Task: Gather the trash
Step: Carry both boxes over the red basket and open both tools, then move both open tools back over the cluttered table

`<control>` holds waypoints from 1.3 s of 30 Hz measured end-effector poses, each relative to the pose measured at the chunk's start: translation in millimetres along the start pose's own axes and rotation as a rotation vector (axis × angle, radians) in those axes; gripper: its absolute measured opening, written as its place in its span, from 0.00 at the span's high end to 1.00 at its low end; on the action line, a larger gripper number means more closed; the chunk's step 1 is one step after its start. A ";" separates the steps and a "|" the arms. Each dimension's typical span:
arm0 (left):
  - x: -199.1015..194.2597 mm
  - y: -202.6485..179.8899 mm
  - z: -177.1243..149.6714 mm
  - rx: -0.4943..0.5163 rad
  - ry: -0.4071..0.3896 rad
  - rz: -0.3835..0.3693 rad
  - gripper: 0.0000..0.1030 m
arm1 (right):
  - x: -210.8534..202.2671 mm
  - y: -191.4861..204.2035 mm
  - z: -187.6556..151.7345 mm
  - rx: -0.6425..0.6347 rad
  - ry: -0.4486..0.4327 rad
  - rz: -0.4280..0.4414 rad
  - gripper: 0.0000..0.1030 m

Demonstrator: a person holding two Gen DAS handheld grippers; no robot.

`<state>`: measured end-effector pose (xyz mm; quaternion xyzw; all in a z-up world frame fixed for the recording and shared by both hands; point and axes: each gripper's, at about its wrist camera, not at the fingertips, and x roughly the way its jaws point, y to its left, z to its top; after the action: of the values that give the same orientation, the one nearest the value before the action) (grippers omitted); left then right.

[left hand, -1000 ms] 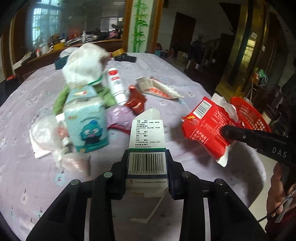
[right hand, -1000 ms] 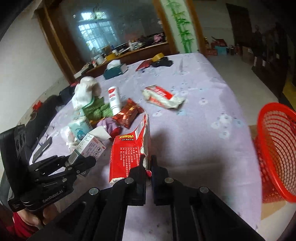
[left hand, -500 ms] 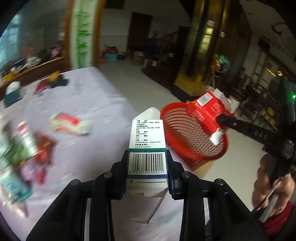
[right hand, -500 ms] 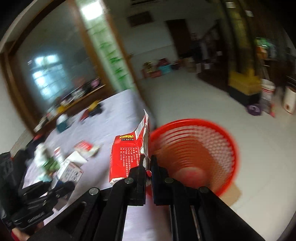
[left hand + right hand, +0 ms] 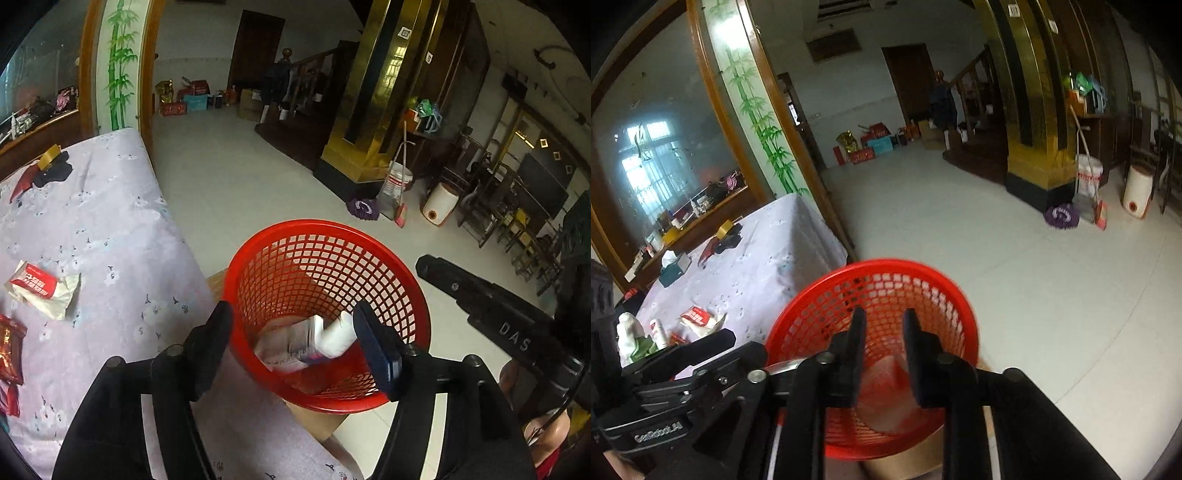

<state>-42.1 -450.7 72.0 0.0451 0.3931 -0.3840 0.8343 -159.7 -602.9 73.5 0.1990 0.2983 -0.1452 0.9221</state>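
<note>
A red mesh basket (image 5: pixel 321 226) stands on a brown box beside the table. My left gripper (image 5: pixel 293 325) hangs over it, jaws opening, with nothing between them. Below them a white carton (image 5: pixel 295 345) lies blurred inside the basket. From the right, my right gripper (image 5: pixel 430 267) reaches in over the rim. In the right wrist view the right gripper (image 5: pixel 885 326) is above the basket (image 5: pixel 849 274), jaws opening and empty. A reddish blur shows at the basket's bottom; I cannot tell what it is. The left gripper (image 5: pixel 738 343) is at lower left.
The table (image 5: pixel 110 221) with its purple flowered cloth lies left of the basket. On it are a red-and-white wrapper (image 5: pixel 37 288), a red snack packet (image 5: pixel 7 347), a white bottle (image 5: pixel 657 328) and a tissue box (image 5: pixel 674 266). Pale tiled floor spreads beyond, with a bucket and broom by a gold pillar.
Both grippers swung from the table to above the basket. The left let go of the white carton, the right let go of the red pack, and both now stand open.
</note>
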 end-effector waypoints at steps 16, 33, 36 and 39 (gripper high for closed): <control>-98.2 55.0 -13.8 -0.052 -0.162 0.150 0.35 | -2.9 44.4 2.6 -0.101 0.040 0.214 0.69; -267.5 99.6 -96.4 -0.112 -0.308 0.330 0.34 | -58.7 166.7 -43.7 -0.250 0.023 0.419 0.59; -305.6 98.1 -108.2 -0.102 -0.337 0.360 0.33 | -75.8 188.5 -47.1 -0.268 0.024 0.467 0.59; -342.5 93.5 -117.3 -0.095 -0.362 0.380 0.31 | -97.1 211.7 -48.3 -0.297 0.022 0.498 0.59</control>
<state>-187.4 -133.7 206.7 0.0093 0.2396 -0.2033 0.9493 -177.3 -380.5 156.0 0.1305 0.2681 0.1328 0.9452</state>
